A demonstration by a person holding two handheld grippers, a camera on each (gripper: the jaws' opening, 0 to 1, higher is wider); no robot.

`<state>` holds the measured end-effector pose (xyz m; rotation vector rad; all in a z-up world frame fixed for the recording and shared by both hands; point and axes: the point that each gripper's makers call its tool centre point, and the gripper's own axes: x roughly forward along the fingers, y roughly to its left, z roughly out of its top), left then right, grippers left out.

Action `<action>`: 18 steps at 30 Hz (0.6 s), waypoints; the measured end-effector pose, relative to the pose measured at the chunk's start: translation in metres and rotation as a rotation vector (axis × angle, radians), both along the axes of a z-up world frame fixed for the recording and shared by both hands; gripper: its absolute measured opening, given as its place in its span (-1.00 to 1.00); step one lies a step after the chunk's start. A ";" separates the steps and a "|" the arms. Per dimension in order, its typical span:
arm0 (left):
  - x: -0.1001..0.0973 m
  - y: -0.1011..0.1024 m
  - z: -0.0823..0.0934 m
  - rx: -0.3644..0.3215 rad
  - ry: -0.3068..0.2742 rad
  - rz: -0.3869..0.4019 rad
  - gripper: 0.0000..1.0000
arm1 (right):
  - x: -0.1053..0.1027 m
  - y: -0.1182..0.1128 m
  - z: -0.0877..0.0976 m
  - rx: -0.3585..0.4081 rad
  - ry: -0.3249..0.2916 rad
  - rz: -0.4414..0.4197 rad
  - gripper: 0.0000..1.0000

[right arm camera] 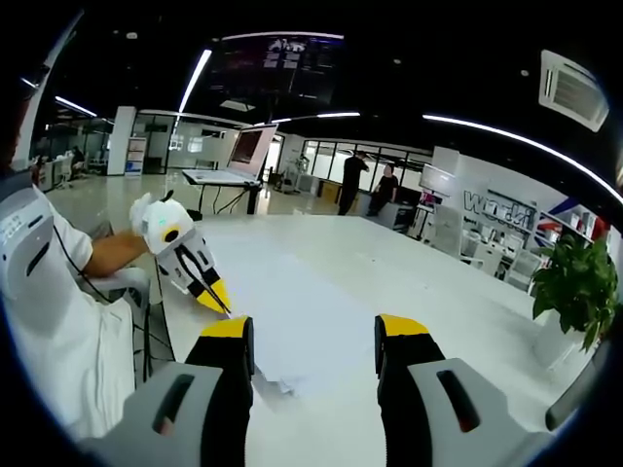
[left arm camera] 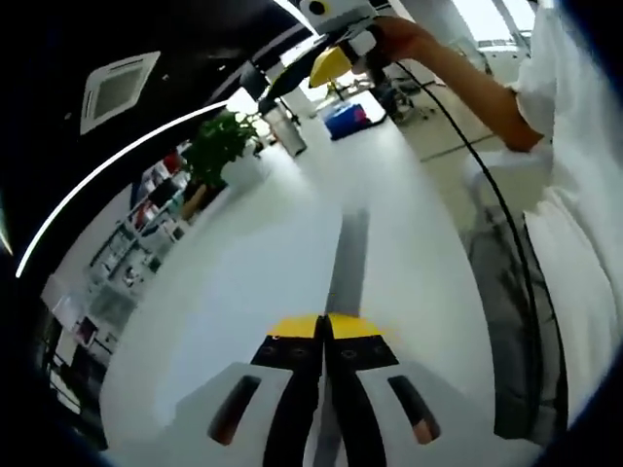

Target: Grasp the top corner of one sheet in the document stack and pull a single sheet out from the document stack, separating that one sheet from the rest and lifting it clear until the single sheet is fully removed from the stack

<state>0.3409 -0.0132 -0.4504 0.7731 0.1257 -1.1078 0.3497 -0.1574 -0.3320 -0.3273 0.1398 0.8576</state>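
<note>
Below, the left gripper [left arm camera: 325,326] has its jaws pressed together on the edge of a paper sheet [left arm camera: 263,282] raised over the white table [left arm camera: 428,263]. Opposite, the right gripper [right arm camera: 313,331] stands wide apart, holding nothing, near the sheet's edge.

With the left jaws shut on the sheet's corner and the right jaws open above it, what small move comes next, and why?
Probably raise the left gripper a little further: its jaws pinch the sheet, which seems still partly on the table, while the right gripper hovers open.
</note>
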 end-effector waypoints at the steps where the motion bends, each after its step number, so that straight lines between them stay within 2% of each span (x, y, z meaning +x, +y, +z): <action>1: 0.000 0.000 0.002 -0.011 0.001 0.002 -0.94 | 0.000 0.000 0.000 0.001 0.001 -0.001 -0.01; 8: -0.002 0.001 0.008 -0.047 0.026 0.014 -0.94 | 0.000 0.000 0.000 -0.001 0.000 0.000 -0.01; 9: -0.003 0.002 0.007 -0.067 0.070 0.040 -0.94 | 0.000 0.001 0.001 0.000 -0.001 0.001 -0.01; 10: -0.005 0.003 0.002 -0.066 0.140 0.060 -0.94 | 0.000 0.001 0.001 0.000 -0.001 0.002 -0.01; 11: -0.006 0.003 0.003 -0.073 0.157 0.060 -0.94 | 0.000 0.001 0.001 0.000 -0.001 0.002 -0.01; 13: -0.004 0.003 0.007 -0.079 0.125 0.050 -0.94 | 0.000 0.001 0.001 -0.001 -0.001 0.002 -0.01; 15: -0.004 0.005 0.008 -0.080 0.150 0.067 -0.94 | 0.000 0.001 0.000 -0.001 0.000 0.003 -0.01; 18: -0.005 0.007 0.014 -0.095 0.156 0.070 -0.94 | 0.000 0.001 0.001 -0.001 -0.001 0.005 -0.01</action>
